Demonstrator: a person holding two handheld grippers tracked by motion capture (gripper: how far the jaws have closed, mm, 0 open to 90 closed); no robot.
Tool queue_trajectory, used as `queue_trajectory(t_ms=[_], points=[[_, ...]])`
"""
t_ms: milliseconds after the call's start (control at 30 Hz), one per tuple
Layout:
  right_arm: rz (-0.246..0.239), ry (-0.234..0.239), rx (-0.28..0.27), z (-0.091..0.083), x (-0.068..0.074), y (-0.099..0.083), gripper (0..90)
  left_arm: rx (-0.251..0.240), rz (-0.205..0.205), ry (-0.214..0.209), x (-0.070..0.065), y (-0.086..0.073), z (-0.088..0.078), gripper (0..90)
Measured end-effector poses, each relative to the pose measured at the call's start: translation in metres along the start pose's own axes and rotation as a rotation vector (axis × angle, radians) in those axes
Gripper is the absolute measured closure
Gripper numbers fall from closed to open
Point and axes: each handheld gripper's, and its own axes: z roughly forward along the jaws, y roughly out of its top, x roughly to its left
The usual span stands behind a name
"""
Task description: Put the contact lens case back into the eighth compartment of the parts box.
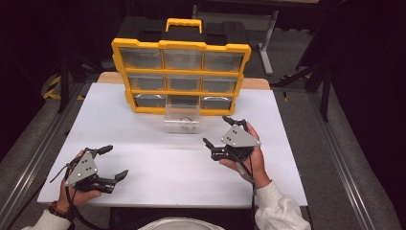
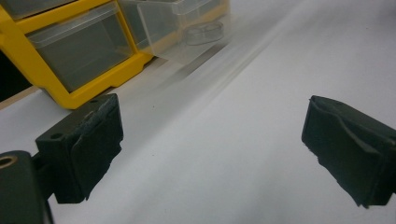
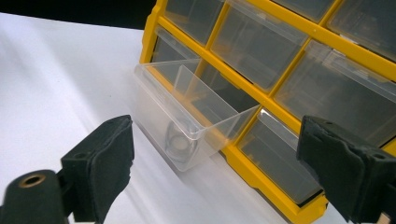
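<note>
A yellow organizer [image 1: 181, 72] with clear drawers stands upright at the back of the white table [image 1: 158, 167]. Its bottom middle drawer [image 1: 182, 117] is pulled forward onto the table, with a small round clear object [image 1: 183, 120] inside. My right gripper [image 1: 217, 131] hovers open just right of that drawer, holding nothing. In the right gripper view the drawer [image 3: 187, 112] and the round object [image 3: 180, 144] lie ahead, between the spread jaws of the right gripper [image 3: 217, 144]. My left gripper [image 1: 116, 162] rests open and empty near the front left. The left gripper [image 2: 210, 140] looks toward the organizer [image 2: 70, 60].
The table's wooden back edge [image 1: 110, 76] shows behind the organizer. A black case [image 1: 143, 28] sits behind it on the floor side. Metal rails [image 1: 28, 163] run along both sides of the table. Bare white surface lies between the two grippers.
</note>
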Motion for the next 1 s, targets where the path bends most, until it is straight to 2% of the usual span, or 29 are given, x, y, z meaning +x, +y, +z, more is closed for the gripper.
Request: queue_trajectory(t_ms=[167, 267, 633, 833, 1000], points=[[-0.025, -0.004, 0.006, -0.006, 0.003, -0.004, 12.5, 0.001, 0.004, 0.001, 0.000, 0.000, 0.000, 6.4], [-0.020, -0.001, 0.003, -0.010, 0.005, -0.008, 12.4, 0.002, 0.006, 0.002, -0.001, 0.001, 0.000, 6.4], [-0.042, 0.013, 0.045, -0.016, 0.016, -0.027, 12.7, 0.003, 0.002, 0.003, -0.001, 0.001, 0.001, 6.4], [-0.035, 0.028, 0.071, -0.020, 0.018, -0.038, 12.6, 0.005, 0.005, 0.003, -0.002, 0.001, 0.000, 6.1], [-0.023, 0.017, 0.092, -0.027, 0.017, -0.051, 12.7, 0.000, -0.006, 0.008, -0.001, 0.001, 0.000, 5.8]])
